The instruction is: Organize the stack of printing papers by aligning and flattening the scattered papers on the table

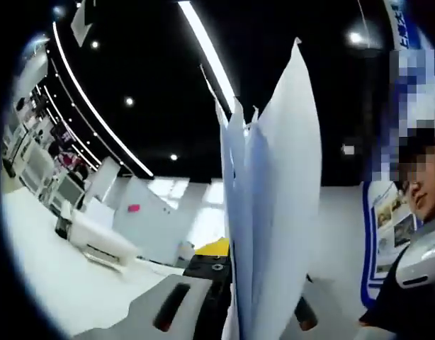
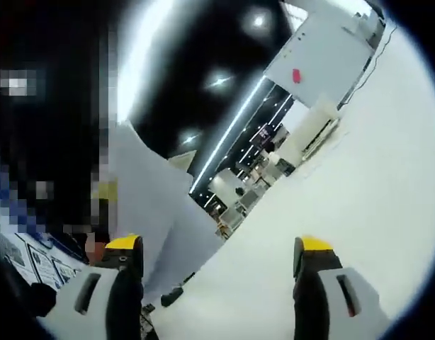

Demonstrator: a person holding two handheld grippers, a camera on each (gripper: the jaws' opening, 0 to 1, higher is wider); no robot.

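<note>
Left gripper view: a sheaf of white printing papers [image 1: 274, 205] stands on edge in the centre-right of the frame, rising from the bottom between the left gripper [image 1: 235, 315] jaws, which are clamped on its lower edge. Sheet tops are ragged, several corners staggered near upper centre, so the edges are not yet flush. The white desk [image 1: 54, 283] runs across the lower left, with a white printer-like box [image 1: 97, 241] at left middle; a person's dark sleeve sits at lower right. In the right gripper view, the right gripper [image 2: 221, 262] has its yellow-tipped jaws spread wide at the bottom of the frame, holding nothing; the papers' pale face [image 2: 150, 205] shows at centre-left, just beyond the left-hand jaw. Judged step: squaring the lifted stack. Next move likely calls for tapping the bottom edge on the desk, the right jaws steadying the free side, then laying it flat.
</note>
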